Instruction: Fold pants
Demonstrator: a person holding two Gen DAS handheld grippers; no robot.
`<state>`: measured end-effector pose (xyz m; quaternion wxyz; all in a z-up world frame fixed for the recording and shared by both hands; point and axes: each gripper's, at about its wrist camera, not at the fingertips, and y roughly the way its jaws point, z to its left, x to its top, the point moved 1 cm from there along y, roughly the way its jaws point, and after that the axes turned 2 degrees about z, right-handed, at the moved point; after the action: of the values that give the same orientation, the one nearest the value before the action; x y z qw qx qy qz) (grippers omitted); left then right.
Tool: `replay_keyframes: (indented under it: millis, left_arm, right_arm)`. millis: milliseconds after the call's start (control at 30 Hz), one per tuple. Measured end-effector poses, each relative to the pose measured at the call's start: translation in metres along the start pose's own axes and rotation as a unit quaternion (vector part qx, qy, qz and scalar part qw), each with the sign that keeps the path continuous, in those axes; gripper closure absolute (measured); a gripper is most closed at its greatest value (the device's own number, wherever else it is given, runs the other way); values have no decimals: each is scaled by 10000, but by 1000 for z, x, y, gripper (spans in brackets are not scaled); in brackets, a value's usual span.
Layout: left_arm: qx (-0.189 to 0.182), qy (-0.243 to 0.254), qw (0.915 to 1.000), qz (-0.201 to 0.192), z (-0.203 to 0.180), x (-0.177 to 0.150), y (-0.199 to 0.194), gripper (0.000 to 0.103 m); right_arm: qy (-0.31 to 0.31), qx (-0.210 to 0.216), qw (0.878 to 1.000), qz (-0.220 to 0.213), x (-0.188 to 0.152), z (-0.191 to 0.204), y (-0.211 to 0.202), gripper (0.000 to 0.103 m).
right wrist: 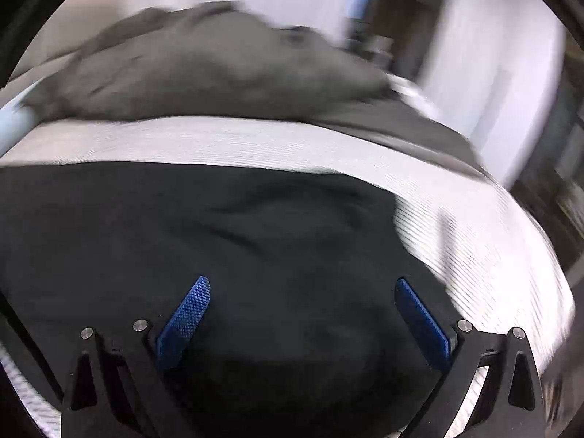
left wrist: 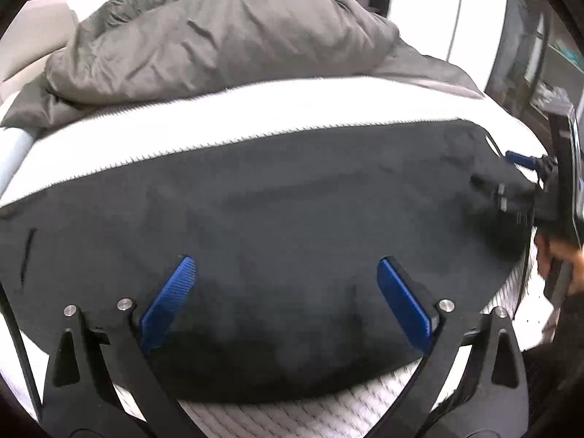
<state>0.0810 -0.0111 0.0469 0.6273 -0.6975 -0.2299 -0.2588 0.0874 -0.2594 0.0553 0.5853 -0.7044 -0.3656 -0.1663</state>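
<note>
Black pants (left wrist: 277,211) lie spread flat across a white ribbed mattress (left wrist: 255,113). My left gripper (left wrist: 288,266) hovers just over their near edge, open, with the blue pads (left wrist: 168,303) wide apart and only cloth below. In the left wrist view the right gripper (left wrist: 525,179) is at the far right, over the pants' right end, held by a hand (left wrist: 558,259). In the blurred right wrist view the pants (right wrist: 219,241) fill the lower half, and my right gripper (right wrist: 303,284) is open above them with nothing between its pads.
A crumpled grey duvet (left wrist: 219,43) is piled along the far side of the mattress (right wrist: 474,226). A pale blue rail (left wrist: 14,149) runs at the left. White wall and dark shelving (left wrist: 540,54) stand to the right beyond the bed's edge.
</note>
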Motion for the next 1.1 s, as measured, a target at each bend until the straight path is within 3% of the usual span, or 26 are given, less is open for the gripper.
replay_keyframes:
  millis: [167,267,333,400,467,533,667,733,800,867,967,1033,1100]
  left_arm:
    - [-219,-940,9931,671,29,44,55,4]
    - [-72,-1075,9888,1033,37,49,91,4]
    - [64,-850,9895,1165,35,44,109,4]
    - [261,-490,9923,1106,27,43,111,3]
    - [263,-499,9924,1096,28,43,112,2]
    - [217,-539,9924,1087,31,44,113,2]
    - [348,-467,9923,1090,24,45,116,1]
    - [383,-541,9915,1119,25,47,114,2]
    - [167,-622,9916,1118,24,52,105,5]
    - [-111,-669,9929,979,24,58,94,5]
    - [176,-545,9950,817,27,80,102,5]
    - [361,-594,9924,1015,34,92,125,5]
    - [639,-614,9880,1262,40,95,145,5]
  right_arm:
    - [-437,1041,9927,412,44,65,34,1]
    - [-848,990,9879,845,55,87,73,1]
    - [-1004,941,9868,851,53,85,87,1]
    - [-1027,764,9880,865,52,62,88,1]
    - [-958,-110,9918,838,46,20,93,1]
    - [-446,-491,9933,944,36,-25,98,1]
    - [660,-626,9907,1015,21,-93,98,0]
    - [803,-495,9905,1003,19,-99,94,0]
    - [640,-587,9921,903,25,-92,84,1]
    - [522,-387,9958,651,26,-86,63,0]
    - [498,147,9983,281,51,-64,46,1]
    - [392,514,9974,309,71,-39,51,0]
    - [-93,569,9978,335,87,-1,70,1]
